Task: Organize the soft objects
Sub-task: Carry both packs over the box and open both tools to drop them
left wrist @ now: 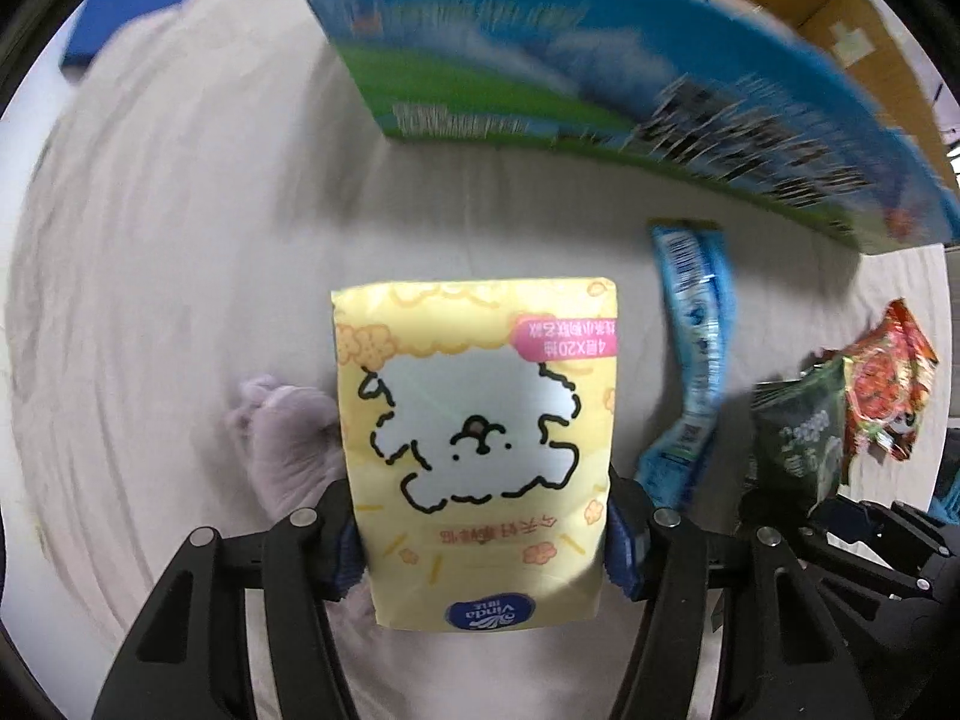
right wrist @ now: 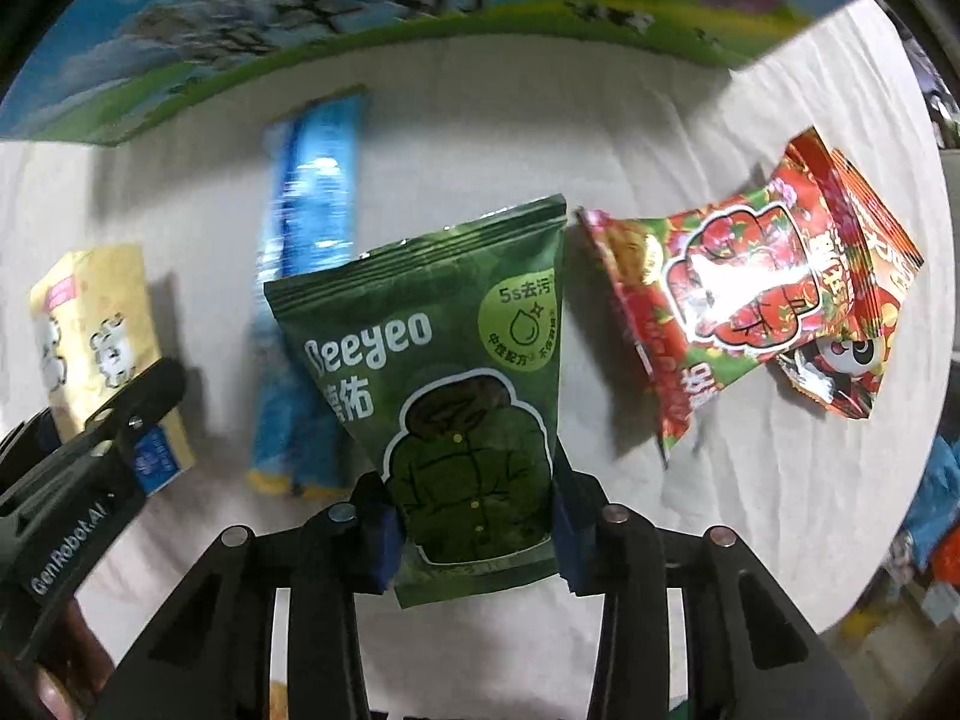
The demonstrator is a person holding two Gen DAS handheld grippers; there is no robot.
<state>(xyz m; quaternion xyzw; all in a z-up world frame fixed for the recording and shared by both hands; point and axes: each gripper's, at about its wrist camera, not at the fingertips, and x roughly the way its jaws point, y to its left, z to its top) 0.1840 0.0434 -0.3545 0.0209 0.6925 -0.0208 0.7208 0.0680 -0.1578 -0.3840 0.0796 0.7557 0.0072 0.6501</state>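
Observation:
A yellow tissue pack [left wrist: 474, 420] with a white cartoon dog stands between the blue pads of my left gripper [left wrist: 483, 534], which is shut on its lower half and holds it above the cloth. The same pack [right wrist: 90, 324] shows at the left of the right wrist view, with one left gripper finger [right wrist: 132, 402] across it. My right gripper [right wrist: 474, 534] is shut on the lower part of a dark green pouch [right wrist: 444, 360] printed with a jacket. That pouch [left wrist: 798, 438] also appears at the right of the left wrist view.
A long blue packet [right wrist: 306, 312] lies on the white cloth [left wrist: 180, 240] between the two held packs. Two red snack bags [right wrist: 750, 300] lie to the right. A large blue and green printed carton [left wrist: 600, 72] stands along the far side. A pale glove [left wrist: 282, 438] shows behind the yellow pack.

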